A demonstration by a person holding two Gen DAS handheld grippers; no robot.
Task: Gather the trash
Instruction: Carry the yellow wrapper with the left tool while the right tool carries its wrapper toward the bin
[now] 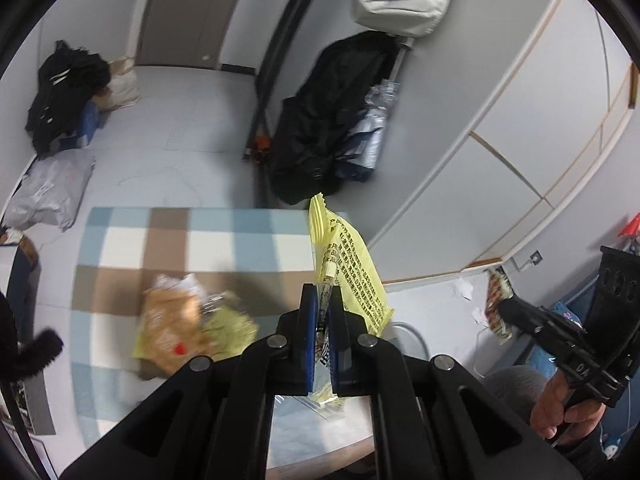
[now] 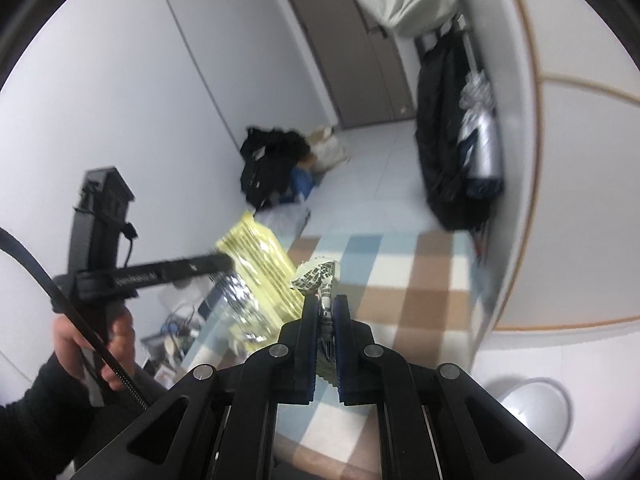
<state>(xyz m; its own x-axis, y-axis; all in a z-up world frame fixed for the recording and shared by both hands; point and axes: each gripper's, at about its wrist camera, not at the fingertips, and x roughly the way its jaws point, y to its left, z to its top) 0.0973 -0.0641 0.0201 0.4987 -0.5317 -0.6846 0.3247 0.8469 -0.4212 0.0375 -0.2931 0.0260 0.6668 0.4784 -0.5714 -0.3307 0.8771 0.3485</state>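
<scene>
The left claw (image 1: pixel 322 300) is clamped on a yellow wrapper (image 1: pixel 352 264). The right claw (image 2: pixel 325 312) is clamped on a crumpled wrapper (image 2: pixel 318 276). A loose pinch could drop them onto the rug (image 1: pixel 208 236).

pale floor (image 1: pixel 192 128), checked rug (image 1: pixel 200 240), brown door (image 1: pixel 188 12), white cabinets (image 1: pixel 532 120).

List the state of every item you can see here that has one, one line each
left tool: shut on yellow wrapper
yellow wrapper: held up, clear of the rug
right tool: shut on patterned wrapper
patterned wrapper: pinched, crumpled
snack bags: lying on checked rug
door: closed
</scene>
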